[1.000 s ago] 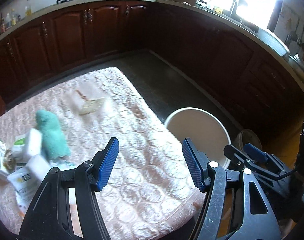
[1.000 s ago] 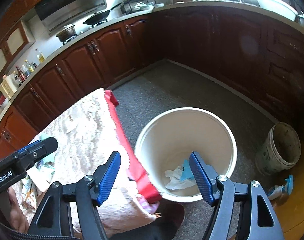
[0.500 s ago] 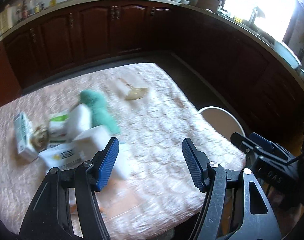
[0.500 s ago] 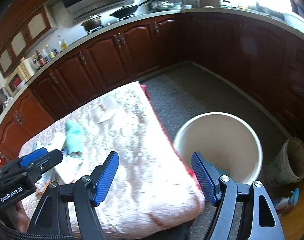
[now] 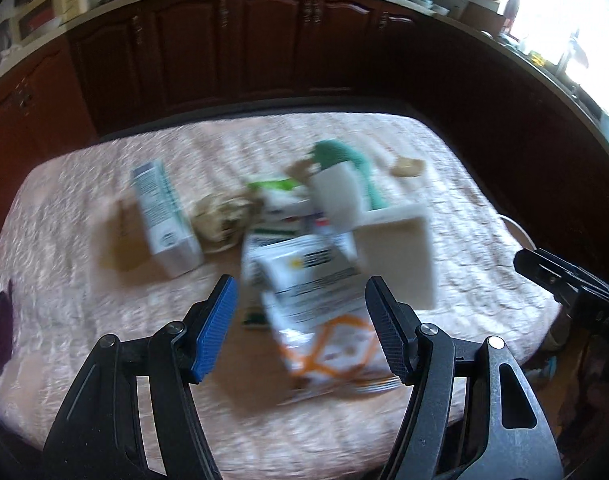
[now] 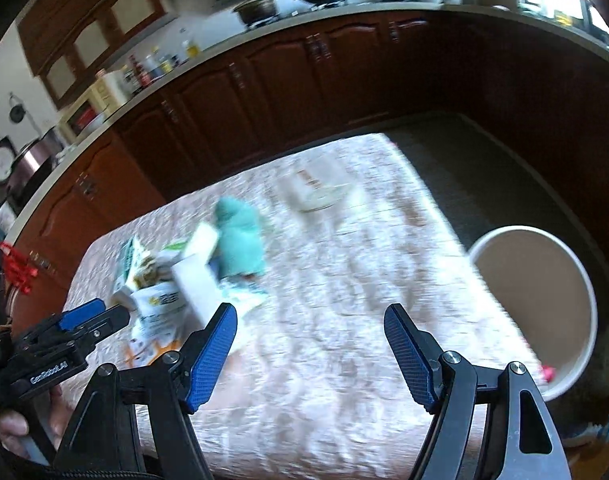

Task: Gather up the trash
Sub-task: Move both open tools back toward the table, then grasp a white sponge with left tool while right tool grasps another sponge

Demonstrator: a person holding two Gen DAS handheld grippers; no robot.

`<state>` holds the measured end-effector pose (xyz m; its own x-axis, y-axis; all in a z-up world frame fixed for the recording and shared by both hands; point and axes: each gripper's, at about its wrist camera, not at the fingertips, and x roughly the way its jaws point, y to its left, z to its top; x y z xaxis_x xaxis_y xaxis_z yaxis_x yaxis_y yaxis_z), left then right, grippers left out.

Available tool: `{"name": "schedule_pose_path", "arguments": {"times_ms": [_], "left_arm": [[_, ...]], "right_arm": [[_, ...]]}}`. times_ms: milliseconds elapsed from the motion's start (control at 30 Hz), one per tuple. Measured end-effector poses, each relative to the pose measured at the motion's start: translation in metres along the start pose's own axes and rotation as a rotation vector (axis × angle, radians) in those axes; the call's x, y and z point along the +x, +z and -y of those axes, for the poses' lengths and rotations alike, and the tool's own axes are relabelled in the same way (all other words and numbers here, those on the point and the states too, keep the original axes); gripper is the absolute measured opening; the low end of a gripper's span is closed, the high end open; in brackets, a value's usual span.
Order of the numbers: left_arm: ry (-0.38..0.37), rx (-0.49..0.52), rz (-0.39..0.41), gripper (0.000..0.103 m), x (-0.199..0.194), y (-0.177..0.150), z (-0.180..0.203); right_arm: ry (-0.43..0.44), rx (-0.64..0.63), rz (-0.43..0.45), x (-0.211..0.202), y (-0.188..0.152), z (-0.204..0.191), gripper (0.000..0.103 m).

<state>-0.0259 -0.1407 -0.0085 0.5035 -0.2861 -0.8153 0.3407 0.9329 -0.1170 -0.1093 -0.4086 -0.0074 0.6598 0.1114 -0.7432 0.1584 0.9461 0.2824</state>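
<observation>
Two blue-padded grippers, left gripper [image 5: 300,320] and right gripper [image 6: 309,350], gaped released above the pink quilted tablecloth [image 5: 84,312]; crumpled white-and-orange wrappers [image 5: 320,312] lay between the left's fingers; the round white plastic bucket [image 6: 584,296] stood beside the table.

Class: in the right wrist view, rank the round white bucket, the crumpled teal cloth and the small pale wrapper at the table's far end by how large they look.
1. Round white bucket, clearly largest.
2. Crumpled teal cloth.
3. Small pale wrapper, blurred and farther off, so its rank below the cloth is unsure.
</observation>
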Motion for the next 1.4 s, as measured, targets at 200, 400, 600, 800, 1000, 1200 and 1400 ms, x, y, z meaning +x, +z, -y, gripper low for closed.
{"name": "schedule_pose_path", "arguments": {"times_ms": [200,400,600,800,1000,1200,1400], "left_arm": [[-0.009,-0.069,-0.024,0.065,0.005,0.001,-0.031],[-0.045,-0.083,-0.031,0.065,0.006,0.007,-0.039],[-0.04,-0.078,-0.02,0.065,0.01,0.01,-0.043],[-0.071,-0.099,-0.017,0.065,0.02,0.024,-0.041],[-0.131,-0.085,-0.056,0.065,0.038,0.043,-0.013],[-0.124,-0.033,-0.119,0.066,0.071,0.063,0.028],[-0.104,-0.033,-0.164,0.065,0.1,0.07,0.045]], "right_arm": [[0.119,-0.045,-0.062,0.036,0.001,-0.035,0.075],[0.171,-0.092,-0.097,0.079,0.009,-0.063,0.075],[0.225,-0.093,-0.117,0.097,0.01,-0.068,0.04],[0.284,-0.044,-0.058,0.062,0.013,-0.046,0.038],[0.276,0.063,-0.024,0.04,0.02,-0.008,0.038],[0.265,0.107,-0.03,0.032,0.015,0.013,0.038],[0.268,0.115,-0.03,0.024,0.009,0.025,0.038]]}}
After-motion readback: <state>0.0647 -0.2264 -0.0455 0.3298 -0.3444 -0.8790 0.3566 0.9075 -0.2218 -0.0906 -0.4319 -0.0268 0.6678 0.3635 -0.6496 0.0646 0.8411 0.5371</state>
